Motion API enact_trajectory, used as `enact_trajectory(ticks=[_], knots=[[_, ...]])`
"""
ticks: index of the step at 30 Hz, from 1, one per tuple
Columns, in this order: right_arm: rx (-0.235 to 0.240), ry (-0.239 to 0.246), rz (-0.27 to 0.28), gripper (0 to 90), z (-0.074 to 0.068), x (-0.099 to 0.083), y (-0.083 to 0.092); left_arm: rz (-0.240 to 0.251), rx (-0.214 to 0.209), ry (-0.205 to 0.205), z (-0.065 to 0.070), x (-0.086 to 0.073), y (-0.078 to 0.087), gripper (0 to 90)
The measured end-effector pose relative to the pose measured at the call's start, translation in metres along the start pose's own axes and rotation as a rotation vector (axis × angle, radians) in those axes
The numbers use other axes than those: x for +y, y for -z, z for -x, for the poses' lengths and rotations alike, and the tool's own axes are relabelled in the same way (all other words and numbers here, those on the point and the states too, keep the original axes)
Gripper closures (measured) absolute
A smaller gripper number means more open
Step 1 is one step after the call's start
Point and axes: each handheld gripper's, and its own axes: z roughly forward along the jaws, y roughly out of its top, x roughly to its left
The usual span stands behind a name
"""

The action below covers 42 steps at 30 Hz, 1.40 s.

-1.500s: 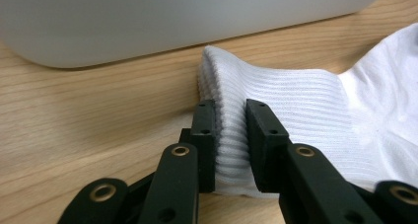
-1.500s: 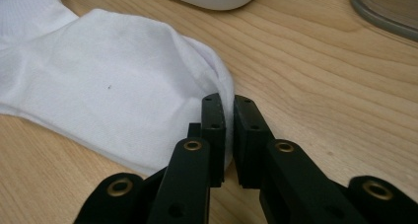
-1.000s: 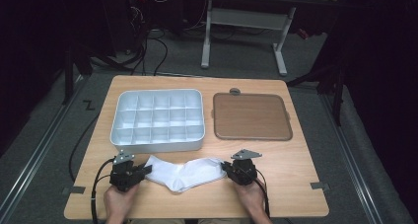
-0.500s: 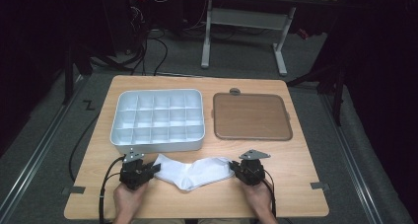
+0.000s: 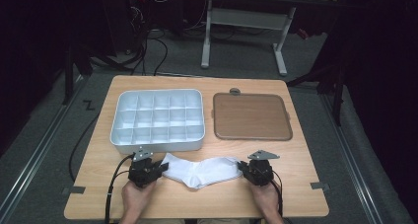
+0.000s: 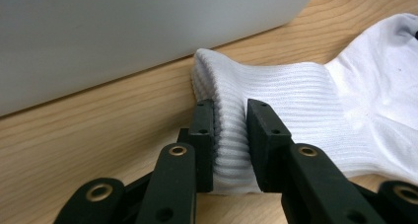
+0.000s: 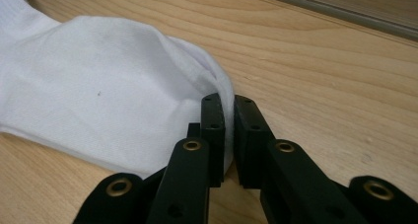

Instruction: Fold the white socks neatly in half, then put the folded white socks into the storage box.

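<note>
Two tongs hold one white sock (image 5: pixel 199 169), and I steer them from far away. The left gripper (image 5: pixel 158 168) is clenched on the ribbed cuff (image 6: pixel 231 150); I see the cloth squeezed between its black pads. The right gripper (image 5: pixel 242 167) is pinched tight on the toe end (image 7: pixel 227 130). The sock lies flat on the table (image 5: pixel 296 194), near the front edge, close to my hands. Its long side runs from left to right, stretched between the two tongs, with a small bend in the middle. Each hand is at its own end, so neither is nearer. Just behind the cuff stands the white tray with little boxes (image 5: pixel 157 141); its wall is very near. The brown mat (image 5: pixel 251 116) lies behind the toe, farther off. I think the best open room is up, or straight back over the tray. The front edge leaves little room to pull back.
</note>
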Motion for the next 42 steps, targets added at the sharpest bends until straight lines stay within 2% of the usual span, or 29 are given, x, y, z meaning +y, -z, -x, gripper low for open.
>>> enact_trajectory(ticks=[9, 17, 20, 24, 26, 30, 32, 35, 39, 42], knots=[[-0.015, -0.027, -0.007, 84.4, 0.008, -0.003, 0.005, -0.009, -0.011, -0.009, 0.006, -0.002, -0.006, 72.9], [-0.018, -0.018, -0.009, 83.7, 0.008, -0.002, 0.004, -0.004, -0.005, -0.011, 0.006, -0.002, -0.006, 71.4], [-0.022, -0.019, -0.011, 79.9, 0.009, -0.001, 0.005, -0.002, 0.003, -0.011, 0.005, 0.0, -0.006, 66.2], [-0.033, -0.03, -0.003, 68.7, 0.009, -0.002, 0.006, 0.007, 0.028, -0.005, 0.004, 0.004, -0.003, 53.6], [-0.031, -0.024, 0.011, 65.4, 0.008, -0.003, 0.009, 0.01, 0.037, 0.012, 0.005, 0.006, -0.001, 47.7], [-0.039, -0.004, 0.042, 61.5, 0.004, 0.002, 0.017, -0.004, 0.062, 0.001, 0.006, 0.004, 0.0, 41.4], [-0.048, 0.016, 0.064, 61.4, 0.002, 0.006, 0.022, -0.016, 0.073, -0.006, 0.006, 0.003, -0.001, 40.6], [-0.039, 0.02, 0.094, 62.8, -0.003, 0.011, 0.028, -0.027, 0.085, -0.005, 0.007, 0.004, 0.0, 39.8], [-0.003, 0.069, 0.107, 68.8, -0.019, 0.017, 0.031, -0.044, 0.104, -0.025, 0.01, 0.003, -0.001, 39.5], [0.055, 0.109, 0.094, 73.6, -0.035, 0.022, 0.026, -0.044, 0.12, -0.051, 0.012, 0.001, -0.002, 40.1]])
